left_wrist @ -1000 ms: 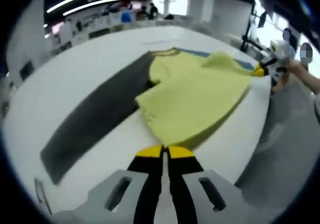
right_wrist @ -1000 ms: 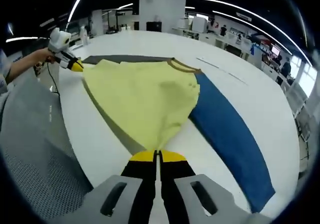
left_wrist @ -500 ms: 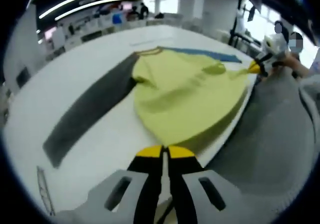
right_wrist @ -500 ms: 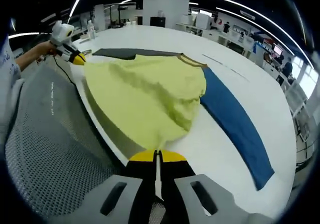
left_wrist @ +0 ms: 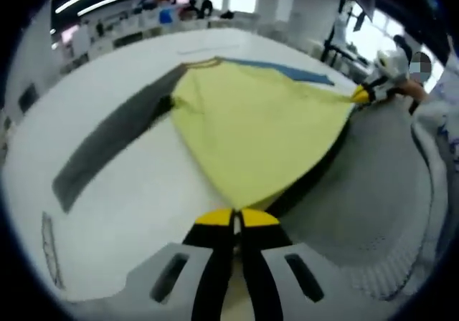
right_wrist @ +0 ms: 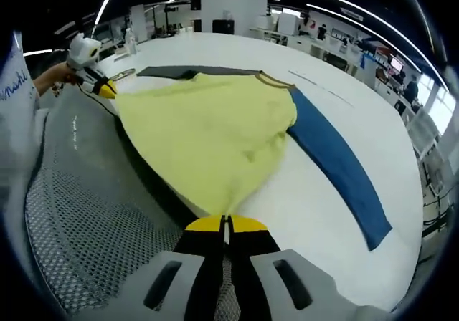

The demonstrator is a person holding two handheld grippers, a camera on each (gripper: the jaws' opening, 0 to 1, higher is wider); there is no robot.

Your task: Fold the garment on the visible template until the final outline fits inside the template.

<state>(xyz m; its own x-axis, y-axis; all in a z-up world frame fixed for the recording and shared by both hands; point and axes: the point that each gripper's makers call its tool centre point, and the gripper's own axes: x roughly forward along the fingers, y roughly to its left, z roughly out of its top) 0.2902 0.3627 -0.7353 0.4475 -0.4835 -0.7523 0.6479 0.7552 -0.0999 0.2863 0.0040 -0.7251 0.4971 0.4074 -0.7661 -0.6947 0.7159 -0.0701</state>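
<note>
left gripper [left_wrist: 234,217] fingers pinched on yellow garment [left_wrist: 258,127] hem | grey sleeve [left_wrist: 107,145] flat on white table [left_wrist: 129,213]

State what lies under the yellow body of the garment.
Under the yellow body a dark band shows along the white table edge. Anything further beneath is covered.

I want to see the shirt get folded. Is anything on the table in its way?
Nothing visible is. Both grippers already pinch the yellow shirt's hem, and the white table around it looks bare.

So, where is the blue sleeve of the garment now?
In the right gripper view, the blue sleeve lies flat on the white table, running right from the yellow body, opposite the dark grey sleeve.
</note>
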